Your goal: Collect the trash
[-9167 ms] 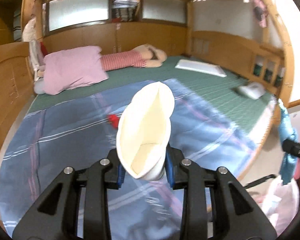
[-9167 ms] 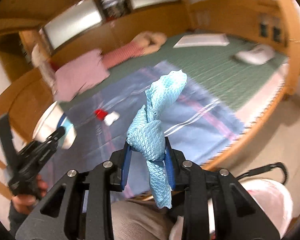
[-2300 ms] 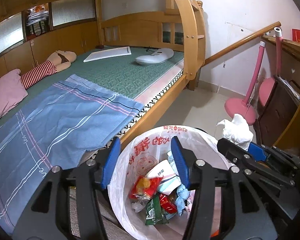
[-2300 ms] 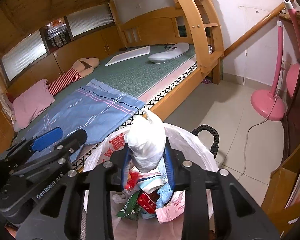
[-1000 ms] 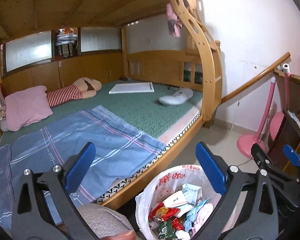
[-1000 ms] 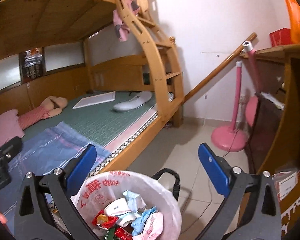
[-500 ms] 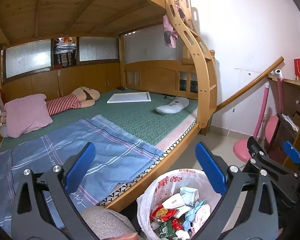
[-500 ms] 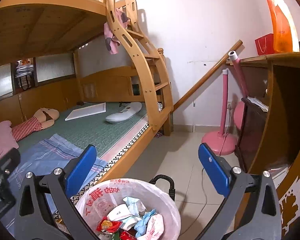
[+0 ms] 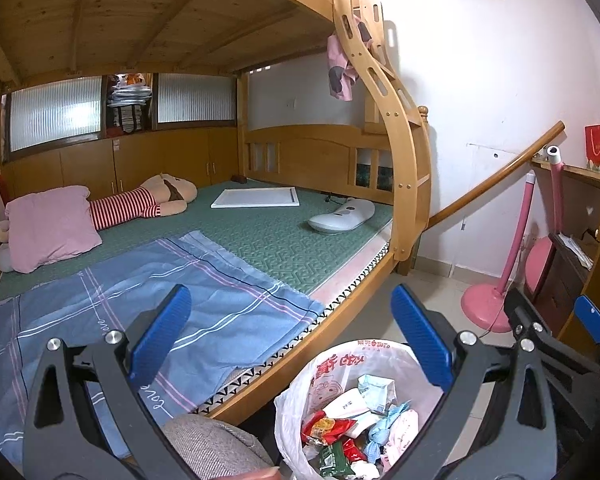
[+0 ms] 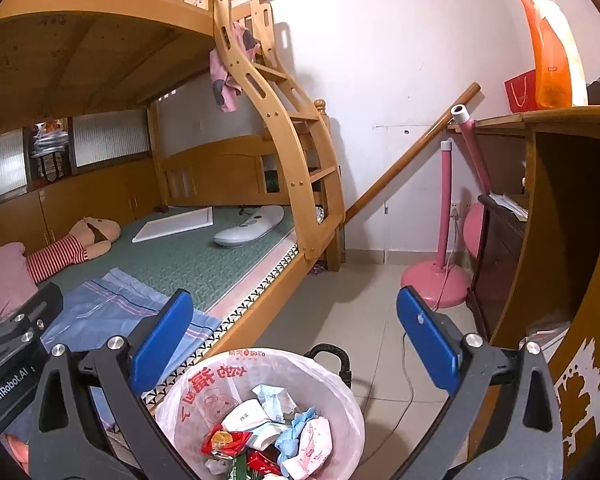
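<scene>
Left gripper (image 9: 290, 344): jaws are being held spread wide, nothing between the blue pads; it is being carried above the near edge of the bed (image 9: 260, 236), with the bin below and to its right.

Right gripper (image 10: 296, 340): jaws likewise being held wide apart and empty, positioned directly above the bin.

Trash bin (image 10: 340, 384): standing on the tiled floor (image 10: 340, 312) just beside the bed frame, lined with a white printed bag (image 10: 198, 390). Wrappers, crumpled paper, a light blue wad and red packets are being held inside it as collected trash (image 10: 268, 436).

Blue plaid sheet (image 9: 140, 304): lying flat on the green mat; no loose litter is being shown on it.

Other bed contents: pink pillow (image 9: 50, 226), striped plush doll (image 9: 140, 202), white board (image 9: 256, 198), white oval device (image 9: 342, 214). None is being judged as trash.

Progress: collection is being judged largely or wholly complete, since no litter is visible on bed or floor; areas out of view cannot be assessed.
</scene>
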A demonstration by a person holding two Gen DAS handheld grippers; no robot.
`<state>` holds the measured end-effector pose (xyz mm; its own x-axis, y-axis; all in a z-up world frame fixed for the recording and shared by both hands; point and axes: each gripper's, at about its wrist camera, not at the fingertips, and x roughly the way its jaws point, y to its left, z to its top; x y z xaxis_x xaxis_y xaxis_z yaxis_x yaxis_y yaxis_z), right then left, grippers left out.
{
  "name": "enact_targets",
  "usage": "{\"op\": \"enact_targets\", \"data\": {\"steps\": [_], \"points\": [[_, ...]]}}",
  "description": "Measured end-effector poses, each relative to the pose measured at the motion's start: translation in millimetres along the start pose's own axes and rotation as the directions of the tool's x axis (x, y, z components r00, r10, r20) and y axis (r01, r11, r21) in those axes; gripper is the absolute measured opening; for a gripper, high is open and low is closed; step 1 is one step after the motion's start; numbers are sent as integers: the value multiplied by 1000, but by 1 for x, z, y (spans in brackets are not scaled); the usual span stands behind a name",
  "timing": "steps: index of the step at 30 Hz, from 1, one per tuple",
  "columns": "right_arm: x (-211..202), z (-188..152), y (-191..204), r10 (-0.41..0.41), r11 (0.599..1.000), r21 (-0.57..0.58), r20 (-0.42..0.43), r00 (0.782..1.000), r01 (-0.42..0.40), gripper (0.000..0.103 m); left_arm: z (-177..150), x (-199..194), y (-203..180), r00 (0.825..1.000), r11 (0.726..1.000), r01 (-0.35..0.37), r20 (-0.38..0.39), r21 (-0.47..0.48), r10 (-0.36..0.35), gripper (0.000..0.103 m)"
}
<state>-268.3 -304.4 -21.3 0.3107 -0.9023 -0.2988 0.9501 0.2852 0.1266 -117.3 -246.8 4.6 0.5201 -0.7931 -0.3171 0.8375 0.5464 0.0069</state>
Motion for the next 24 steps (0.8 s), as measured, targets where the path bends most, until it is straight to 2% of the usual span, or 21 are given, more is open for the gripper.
{"op": "enact_targets", "data": {"steps": [24], "points": [[-5, -1, 0, -11, 1000, 9, 8, 1000, 11, 100, -2, -4, 0, 1000, 1000, 10, 9, 22, -10, 100]]}}
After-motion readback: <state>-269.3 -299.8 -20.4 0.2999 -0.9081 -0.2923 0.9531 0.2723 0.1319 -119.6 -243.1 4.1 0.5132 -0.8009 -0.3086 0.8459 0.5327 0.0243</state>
